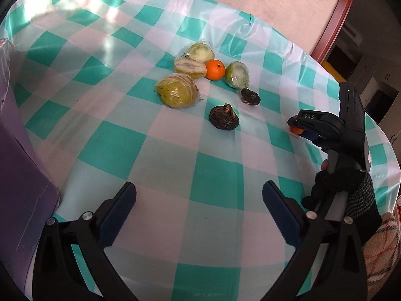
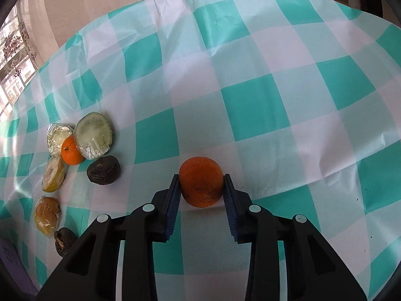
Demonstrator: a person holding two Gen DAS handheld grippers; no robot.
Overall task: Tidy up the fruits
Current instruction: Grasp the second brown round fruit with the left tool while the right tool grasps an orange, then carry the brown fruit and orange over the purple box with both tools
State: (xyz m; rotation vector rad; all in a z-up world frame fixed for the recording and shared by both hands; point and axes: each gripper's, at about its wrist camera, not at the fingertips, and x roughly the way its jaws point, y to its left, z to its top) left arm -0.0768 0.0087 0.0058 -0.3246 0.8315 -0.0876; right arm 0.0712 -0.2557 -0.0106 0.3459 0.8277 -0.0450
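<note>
My right gripper (image 2: 201, 176) is shut on a round orange (image 2: 200, 188), with a blue pad pressed to each side of it, low over the checked tablecloth (image 2: 250, 100). In the left wrist view the right gripper (image 1: 297, 125) is at the right edge, and the orange (image 1: 295, 131) peeks out under its tips. My left gripper (image 1: 199, 190) stands open over bare cloth with nothing between its fingers. A cluster lies beyond it: a small tangerine (image 1: 214, 69), several film-wrapped cut fruits (image 1: 176, 90) and two dark brown fruits (image 1: 223, 118). The same cluster sits left of the right gripper, around the tangerine (image 2: 71, 151).
A purple box (image 1: 22, 175) stands at the table's left edge. A gloved hand (image 1: 338, 183) holds the right gripper's handle. The round table's far rim (image 1: 250, 17) meets a pink wall, with a dark doorway at the right.
</note>
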